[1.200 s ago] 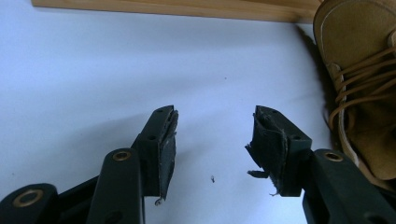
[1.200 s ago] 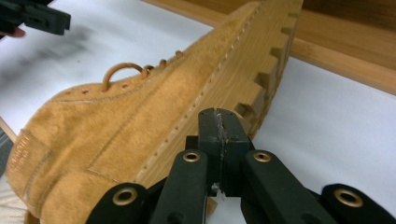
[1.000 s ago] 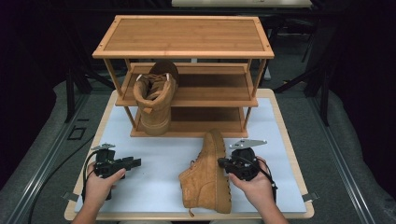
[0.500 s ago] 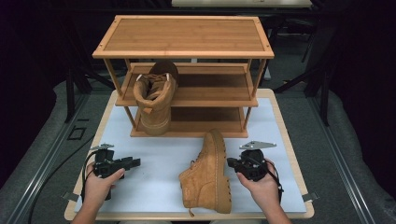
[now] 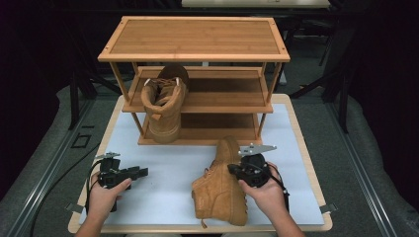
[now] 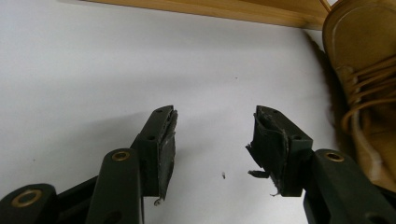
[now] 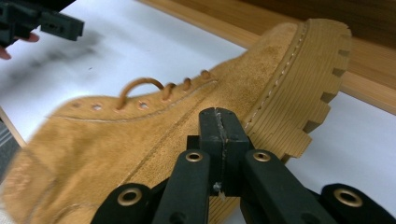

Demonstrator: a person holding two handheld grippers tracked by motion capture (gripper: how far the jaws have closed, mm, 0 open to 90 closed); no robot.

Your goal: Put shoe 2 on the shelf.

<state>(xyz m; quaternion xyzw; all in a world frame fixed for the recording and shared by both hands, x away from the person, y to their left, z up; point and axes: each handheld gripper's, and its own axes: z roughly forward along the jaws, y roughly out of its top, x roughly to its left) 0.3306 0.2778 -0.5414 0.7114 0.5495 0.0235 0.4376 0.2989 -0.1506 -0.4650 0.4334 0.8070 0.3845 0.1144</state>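
A tan suede boot [image 5: 220,187] lies on its side on the white mat [image 5: 163,197], toe toward the rack and ridged sole facing right. My right gripper [image 5: 231,169] is shut with nothing between its jaws. In the right gripper view its tips [image 7: 219,128] sit against the boot [image 7: 187,107] just beside the sole's edge. My left gripper [image 5: 142,172] rests on the mat at the left, open and empty [image 6: 212,140], with the boot [image 6: 364,93] off to its right. A second tan boot [image 5: 163,106] stands on the rack's middle shelf.
The three-tier bamboo shoe rack [image 5: 192,37] stands at the back of the mat, its top shelf bare. Bare mat lies between my two hands. The wooden board's edge [image 5: 197,229] runs along the front. The left gripper [image 7: 42,21] shows far off in the right gripper view.
My right gripper drew back to the right, away from the boot, then came back left against its side. The left hand and both boots stayed put.
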